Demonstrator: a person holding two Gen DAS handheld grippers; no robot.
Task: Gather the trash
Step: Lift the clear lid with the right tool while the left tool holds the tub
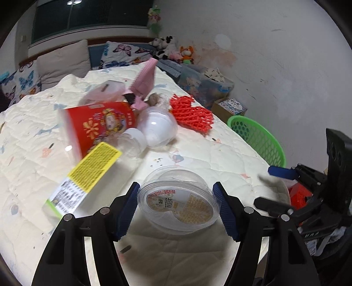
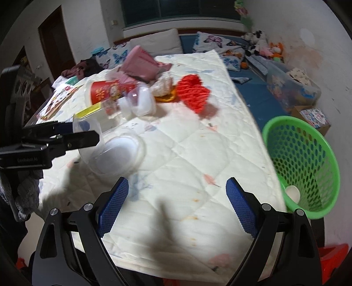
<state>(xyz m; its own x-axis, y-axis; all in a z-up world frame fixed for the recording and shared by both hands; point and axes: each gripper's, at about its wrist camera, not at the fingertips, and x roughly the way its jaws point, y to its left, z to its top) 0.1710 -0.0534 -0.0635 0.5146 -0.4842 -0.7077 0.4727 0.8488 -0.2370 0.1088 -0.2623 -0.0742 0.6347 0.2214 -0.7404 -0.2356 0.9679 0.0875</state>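
the left hand-held gripper [image 1: 176,206] clenches the clear plastic lid [image 1: 179,204] to carry it right to the green basket [image 2: 308,167], while the right hand-held gripper [image 2: 176,204] hangs released.

A cream quilted bed cover [image 2: 187,154] with small pastel prints spreads across the bed. Behind it, butterfly-print pillows [image 1: 123,54] and a plain beige cushion [image 1: 63,62] lean below a dark window [image 1: 88,15]. Soft toys [image 1: 173,50], among them an orange fox, sit in the corner above a clear plastic storage bin [image 2: 292,88] and a small cardboard box [image 2: 312,116].
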